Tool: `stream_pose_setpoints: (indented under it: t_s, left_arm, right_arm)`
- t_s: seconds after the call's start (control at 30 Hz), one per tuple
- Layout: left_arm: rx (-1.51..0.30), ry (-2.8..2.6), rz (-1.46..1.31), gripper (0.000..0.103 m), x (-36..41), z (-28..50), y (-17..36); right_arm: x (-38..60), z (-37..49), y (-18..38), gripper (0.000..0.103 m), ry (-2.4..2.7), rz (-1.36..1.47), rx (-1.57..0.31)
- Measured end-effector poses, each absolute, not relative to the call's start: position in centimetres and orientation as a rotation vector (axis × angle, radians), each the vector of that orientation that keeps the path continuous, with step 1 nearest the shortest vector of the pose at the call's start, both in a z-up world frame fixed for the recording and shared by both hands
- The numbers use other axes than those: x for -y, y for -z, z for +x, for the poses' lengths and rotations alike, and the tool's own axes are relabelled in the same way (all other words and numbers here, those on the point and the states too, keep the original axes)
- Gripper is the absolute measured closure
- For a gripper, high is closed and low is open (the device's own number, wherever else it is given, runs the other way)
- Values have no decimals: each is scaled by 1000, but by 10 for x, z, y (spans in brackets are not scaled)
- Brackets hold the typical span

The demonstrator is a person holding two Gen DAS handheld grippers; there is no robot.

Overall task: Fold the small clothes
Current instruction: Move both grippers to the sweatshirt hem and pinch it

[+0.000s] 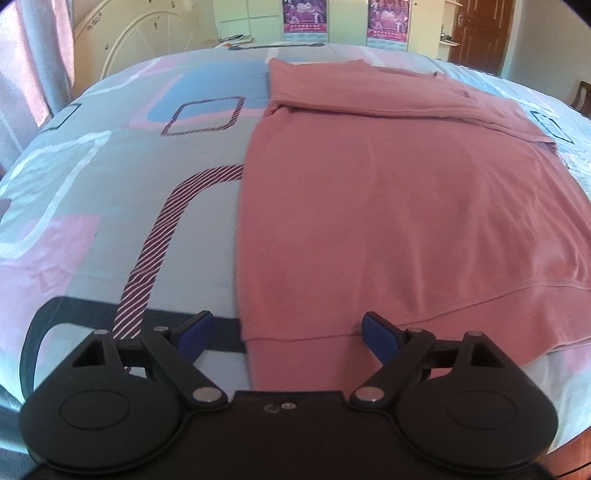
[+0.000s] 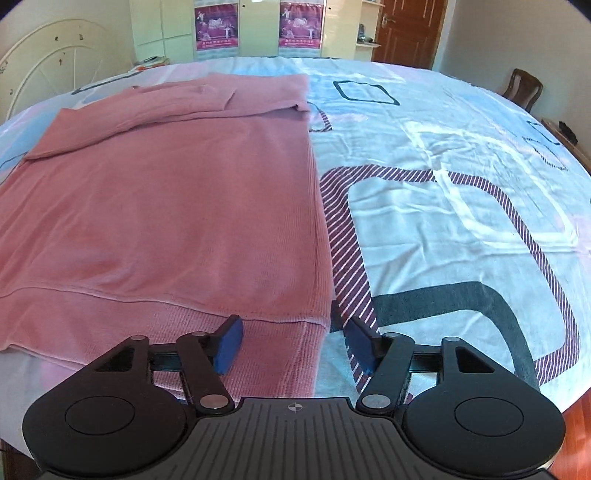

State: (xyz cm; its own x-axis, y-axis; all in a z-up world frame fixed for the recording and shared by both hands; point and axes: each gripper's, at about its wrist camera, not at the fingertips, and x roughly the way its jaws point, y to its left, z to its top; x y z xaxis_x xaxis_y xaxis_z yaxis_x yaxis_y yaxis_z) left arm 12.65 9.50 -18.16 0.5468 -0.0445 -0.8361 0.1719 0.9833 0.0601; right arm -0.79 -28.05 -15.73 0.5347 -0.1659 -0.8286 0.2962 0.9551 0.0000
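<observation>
A pink sweater lies flat on the bed, its sleeves folded across the top, its ribbed hem toward me. My left gripper is open, its blue pads straddling the hem's left corner just above the cloth. In the right wrist view the sweater fills the left half. My right gripper is open, its pads on either side of the hem's right corner. Neither gripper holds anything.
The bedsheet has blue, pink and striped square patterns. A white headboard stands at the far left. A cupboard with posters, a brown door and a wooden chair stand beyond the bed.
</observation>
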Motion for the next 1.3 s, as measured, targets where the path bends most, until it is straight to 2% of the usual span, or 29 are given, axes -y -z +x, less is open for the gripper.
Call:
stream_pose_setpoints:
  t_s: [0.17,0.27,0.33,0.37,0.5,0.63,0.73,0.77,0.8,0.83,0.9,1.0,1.07,1.13,1.2,1.3]
  left_arm:
    - [-1006,132,104,15,-107,125,188]
    - [-1015,143,72,18,-110,124,191]
    - [-1018,156,52,25,-110,124,191]
    - [-1019,167,46,30,-110,123,191]
    - [-1025,211,31,51,-106,123,188]
    - [-1055,249,-10,56,-108,124,187]
    - [-1067,283,-31,65,-110,126,187]
    - [-1068,293,-38,72,-111,126,187]
    - [-1071,301,-52,79,-113,127,187]
    - [-1077,307,-73,81,-116,128,188]
    - [-1086,316,-113,89,-122,130,188]
    - [-1088,334,-128,92,-123,131,186]
    - [-1090,348,-131,93,-122,133,184]
    - [-1089,362,-104,93,-120,136,182]
    - [-1117,359,-64,92,-119,137,186]
    - [-1137,353,-77,92,-121,135,189]
  right_arm:
    - [284,-9,159,40,274,193,-975]
    - [287,-10,159,41,271,235,-979]
    - [288,-10,159,46,269,242,-978]
    - [288,-11,159,53,263,255,-976]
    - [287,-10,159,53,262,261,-976]
    - [287,-9,159,53,261,279,-981]
    - [288,-10,160,53,262,291,-981]
    - [287,-11,160,53,262,296,-981]
    - [287,-11,160,56,260,299,-981]
    - [287,-11,159,59,259,305,-981]
    - [289,-12,158,72,248,328,-980]
    - [288,-10,158,84,223,340,-986]
    - [286,-10,156,87,212,345,-990]
    - [286,-9,155,87,212,332,-990]
    - [285,-9,157,77,212,299,-1000]
    - [289,-9,160,76,199,315,-1017]
